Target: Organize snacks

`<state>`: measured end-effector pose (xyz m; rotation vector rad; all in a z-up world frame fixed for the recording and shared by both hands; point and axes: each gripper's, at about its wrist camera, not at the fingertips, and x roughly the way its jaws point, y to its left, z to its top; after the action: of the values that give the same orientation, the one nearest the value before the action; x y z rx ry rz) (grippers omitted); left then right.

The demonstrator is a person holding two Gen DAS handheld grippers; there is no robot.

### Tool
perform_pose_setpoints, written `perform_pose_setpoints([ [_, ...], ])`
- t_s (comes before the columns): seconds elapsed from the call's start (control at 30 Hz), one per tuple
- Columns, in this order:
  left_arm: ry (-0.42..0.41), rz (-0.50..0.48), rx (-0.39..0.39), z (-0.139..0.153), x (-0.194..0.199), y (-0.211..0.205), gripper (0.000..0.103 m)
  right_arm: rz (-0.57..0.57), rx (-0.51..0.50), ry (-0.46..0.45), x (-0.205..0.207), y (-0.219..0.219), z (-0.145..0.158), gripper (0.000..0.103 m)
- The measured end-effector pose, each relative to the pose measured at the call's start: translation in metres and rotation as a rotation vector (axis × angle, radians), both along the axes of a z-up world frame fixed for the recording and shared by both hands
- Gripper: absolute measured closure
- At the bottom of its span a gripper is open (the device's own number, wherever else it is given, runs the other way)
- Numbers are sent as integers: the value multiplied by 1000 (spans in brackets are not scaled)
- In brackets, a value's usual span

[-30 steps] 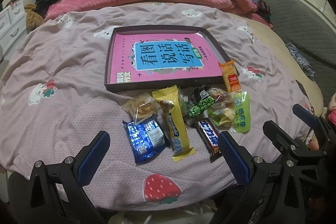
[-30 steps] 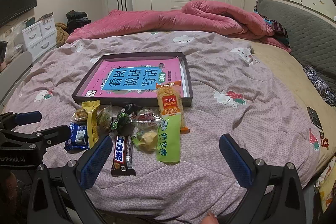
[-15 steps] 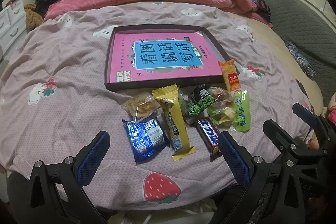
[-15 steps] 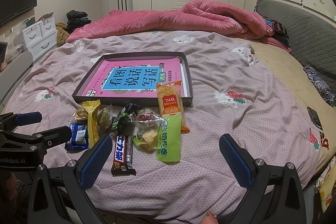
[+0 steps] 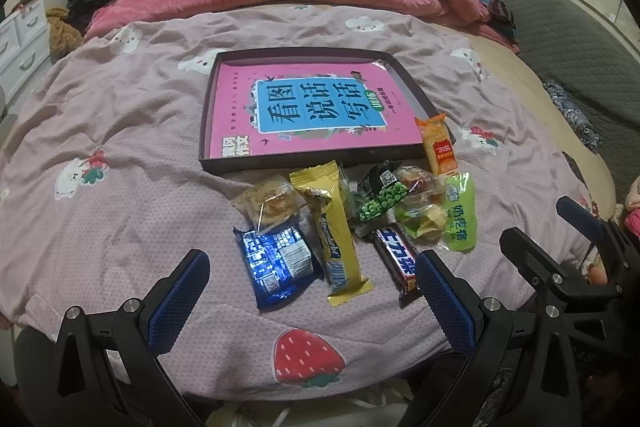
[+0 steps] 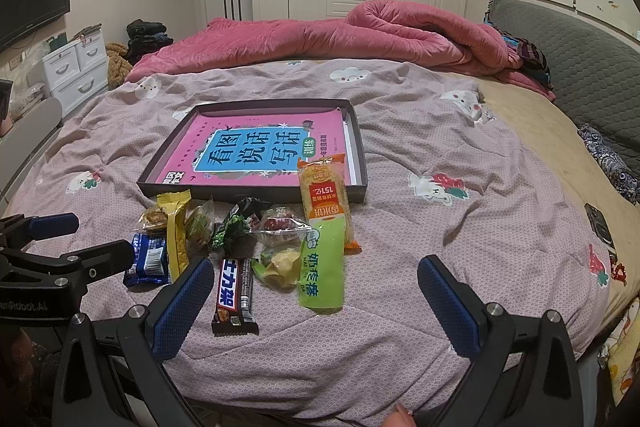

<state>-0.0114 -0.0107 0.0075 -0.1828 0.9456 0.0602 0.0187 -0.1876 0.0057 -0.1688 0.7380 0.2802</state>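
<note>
Snacks: heap of shiny plastic snack packets [image 5: 352,223] on the mauve quilt, ahead of both grippers, seemingly untouched.
Left gripper [image 5: 308,291]: wide open, empty.
Right gripper [image 6: 316,301]: wide open, empty.

Our left gripper [image 5: 310,291] has a black angular frame with silver screw heads, and its two fingers [image 5: 178,301] wear blue pads with a fine mesh texture. Our right gripper [image 6: 316,301] is built the same way: black struts, round silver screws, blue textured pads. At the left edge of the right wrist view, white lettering marks the other gripper's black body.
</note>
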Motion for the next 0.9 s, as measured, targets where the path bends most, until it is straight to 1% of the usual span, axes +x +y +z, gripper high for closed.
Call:
perform_pose_setpoints([
  [0.37,3,-1,-4,0,0,-1,1,-2,1,1,0,0,0,0],
  [0.9,44,12,-33,-11,-1,8,1,-8,7,10,3,-2,-2,0],
])
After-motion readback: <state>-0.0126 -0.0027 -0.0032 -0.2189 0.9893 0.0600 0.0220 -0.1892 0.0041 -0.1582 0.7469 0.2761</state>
